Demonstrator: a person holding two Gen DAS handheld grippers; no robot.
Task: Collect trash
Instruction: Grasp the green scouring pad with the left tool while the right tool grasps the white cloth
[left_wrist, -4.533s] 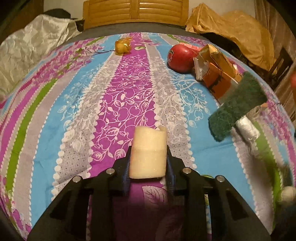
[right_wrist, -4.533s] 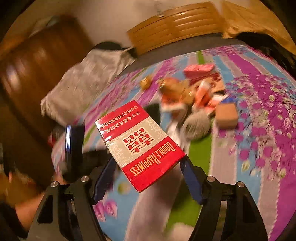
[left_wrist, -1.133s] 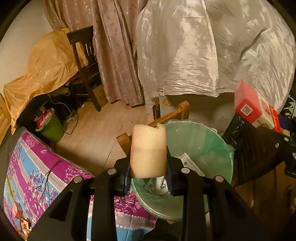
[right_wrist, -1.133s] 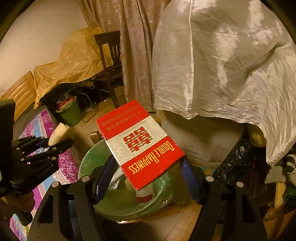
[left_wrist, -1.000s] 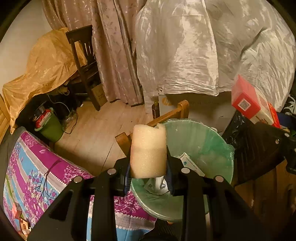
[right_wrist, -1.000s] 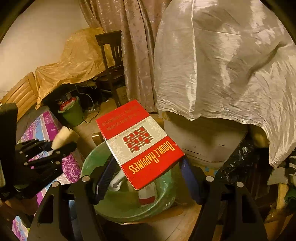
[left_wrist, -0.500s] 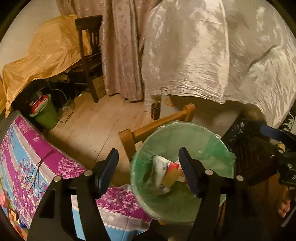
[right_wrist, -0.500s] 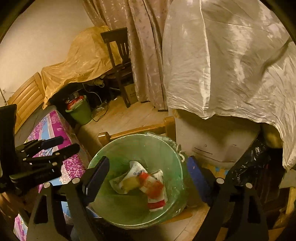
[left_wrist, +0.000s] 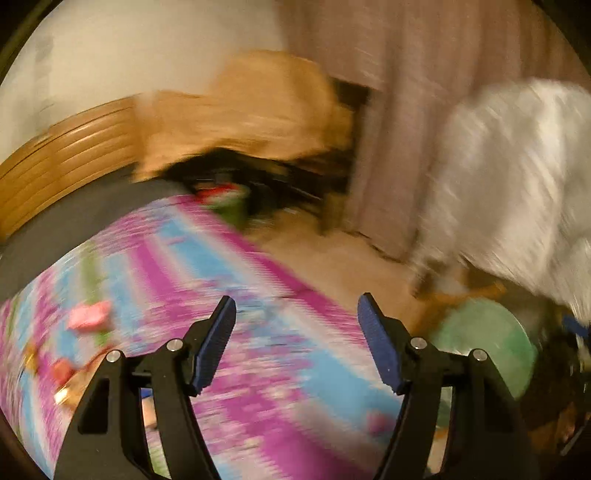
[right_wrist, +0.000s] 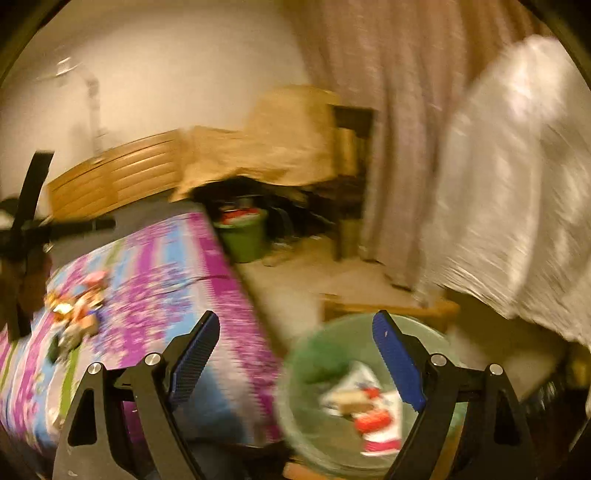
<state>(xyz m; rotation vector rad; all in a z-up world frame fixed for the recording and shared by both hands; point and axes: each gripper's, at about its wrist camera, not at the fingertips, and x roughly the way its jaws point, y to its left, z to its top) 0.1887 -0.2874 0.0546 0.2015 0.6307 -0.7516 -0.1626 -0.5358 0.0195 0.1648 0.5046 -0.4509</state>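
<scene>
Both views are blurred by motion. My left gripper is open and empty over the striped purple and blue bedspread. Blurred pink and red trash lies on the bed at the left. The green-lined bin is at the lower right. My right gripper is open and empty too, with the bin below it on the right. Inside the bin lie a red and white box and white wrappers. A pile of trash sits on the bed at the left. The left gripper's black frame shows there too.
A green bucket stands on the wooden floor past the bed's corner. A chair under a yellow cloth, a curtain and a large white cover stand behind. A wooden headboard closes the bed's far end.
Both grippers opened and dropped the foam piece and the red box into the bin. Both have since swung left, from over the bin toward the bed.
</scene>
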